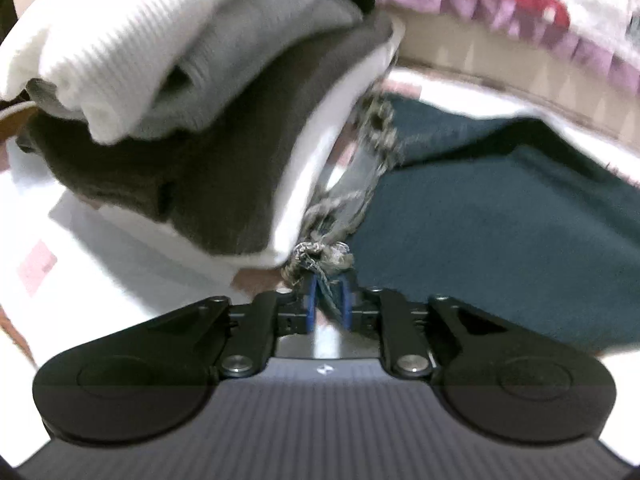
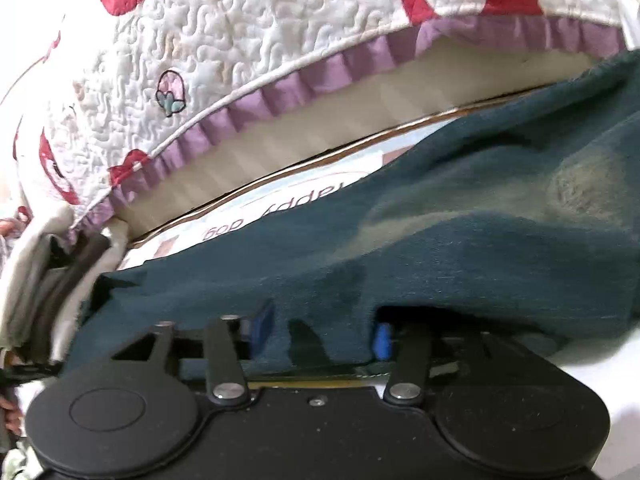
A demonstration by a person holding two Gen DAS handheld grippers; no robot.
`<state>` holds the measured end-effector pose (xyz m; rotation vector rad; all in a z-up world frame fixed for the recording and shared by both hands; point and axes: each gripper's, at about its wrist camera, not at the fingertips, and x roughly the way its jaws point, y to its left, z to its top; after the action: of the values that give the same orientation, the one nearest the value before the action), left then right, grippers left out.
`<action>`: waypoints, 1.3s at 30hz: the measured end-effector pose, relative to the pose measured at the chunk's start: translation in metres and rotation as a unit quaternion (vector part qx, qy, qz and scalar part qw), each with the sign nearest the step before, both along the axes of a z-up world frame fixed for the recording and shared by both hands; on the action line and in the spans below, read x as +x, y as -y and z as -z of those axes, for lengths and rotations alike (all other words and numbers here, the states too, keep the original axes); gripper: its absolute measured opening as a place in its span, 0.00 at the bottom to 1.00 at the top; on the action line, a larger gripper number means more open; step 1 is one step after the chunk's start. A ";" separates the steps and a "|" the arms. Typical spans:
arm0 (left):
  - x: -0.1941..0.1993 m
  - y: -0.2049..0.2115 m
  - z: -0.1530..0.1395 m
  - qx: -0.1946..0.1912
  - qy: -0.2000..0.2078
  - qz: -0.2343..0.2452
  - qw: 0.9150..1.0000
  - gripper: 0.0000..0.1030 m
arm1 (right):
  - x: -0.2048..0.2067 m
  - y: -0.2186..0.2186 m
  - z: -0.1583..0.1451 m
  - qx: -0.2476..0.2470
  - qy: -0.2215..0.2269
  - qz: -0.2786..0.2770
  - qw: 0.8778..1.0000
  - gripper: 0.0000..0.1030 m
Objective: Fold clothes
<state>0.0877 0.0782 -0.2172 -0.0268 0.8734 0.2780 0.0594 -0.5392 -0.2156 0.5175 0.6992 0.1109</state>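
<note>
**Two grippers working a dark teal garment beside a stack of folded clothes.**

My left gripper [image 1: 326, 304] is pinching a frayed, speckled grey strip of fabric [image 1: 360, 168] between its blue pads, which are drawn close together; the strip is running forward and slightly right from my fingers, between the stack of folded clothes [image 1: 160, 100] on the left and the dark teal garment [image 1: 500, 208] on the right. My right gripper [image 2: 320, 332] is holding its fingers spread, with the teal garment's near edge lying over and between them; the cloth is stretching away forward and to the right, toward the quilted cover [image 2: 240, 40]. Judging by this, my right hand is the nearer one to the teal edge.
</note>
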 end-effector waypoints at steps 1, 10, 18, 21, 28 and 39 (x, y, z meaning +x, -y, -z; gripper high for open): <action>-0.001 0.005 -0.004 0.020 0.002 0.005 1.000 0.35 | 0.002 0.000 0.002 0.006 -0.008 -0.003 1.000 0.57; -0.004 0.051 -0.044 0.112 0.059 0.132 0.983 0.54 | 0.007 -0.031 -0.016 -0.082 -0.102 -0.068 0.989 0.57; 0.055 0.073 -0.046 0.133 0.030 0.251 0.958 0.63 | -0.005 -0.104 -0.133 -0.212 0.059 -0.172 0.960 0.12; 0.084 0.077 -0.039 0.147 0.011 0.268 0.952 0.63 | 0.054 -0.141 -0.144 -0.280 0.106 -0.268 0.916 0.23; 0.123 0.066 -0.021 0.076 0.010 0.297 0.952 0.63 | 0.168 -0.166 -0.030 -0.412 -0.008 -0.350 0.841 0.48; 0.174 0.064 -0.005 0.081 -0.032 0.256 0.963 0.09 | 0.200 -0.099 0.006 -0.233 -0.009 -0.306 0.923 0.28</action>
<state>0.2612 0.0141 -0.2123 0.3583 0.8891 -0.1379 0.2596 -0.4397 -0.2212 -0.1737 0.8558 0.5125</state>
